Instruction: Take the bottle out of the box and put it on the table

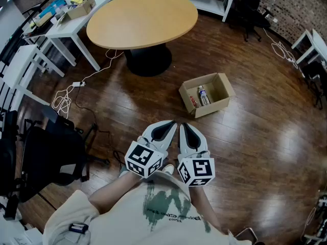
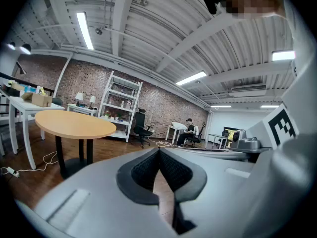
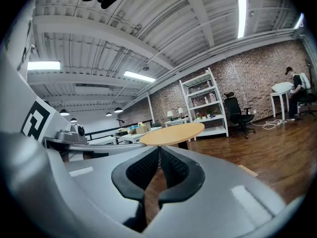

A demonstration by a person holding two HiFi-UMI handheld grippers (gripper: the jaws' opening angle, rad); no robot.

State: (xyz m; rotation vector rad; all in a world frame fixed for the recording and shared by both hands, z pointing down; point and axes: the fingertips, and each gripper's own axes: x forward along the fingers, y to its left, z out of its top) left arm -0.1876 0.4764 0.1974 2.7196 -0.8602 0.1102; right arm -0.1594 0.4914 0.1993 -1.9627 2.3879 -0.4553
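Head view: L gripper (image 1: 172, 123) and R gripper (image 1: 183, 124) held side by side in front of the torso, tips close together, both pointing fwd and slightly below level. Gripper views: each pair of jaws closed tip to tip, nothing between.

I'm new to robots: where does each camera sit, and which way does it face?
Head view: on the person's head, looking steeply down at the box and bottle; shows shirt, left gripper, right gripper.
Left gripper view: on the left gripper, looking along its shut jaws toward the round table.
Right gripper view: on the right gripper, likewise, jaws shut.
Shared: all three show the round table.
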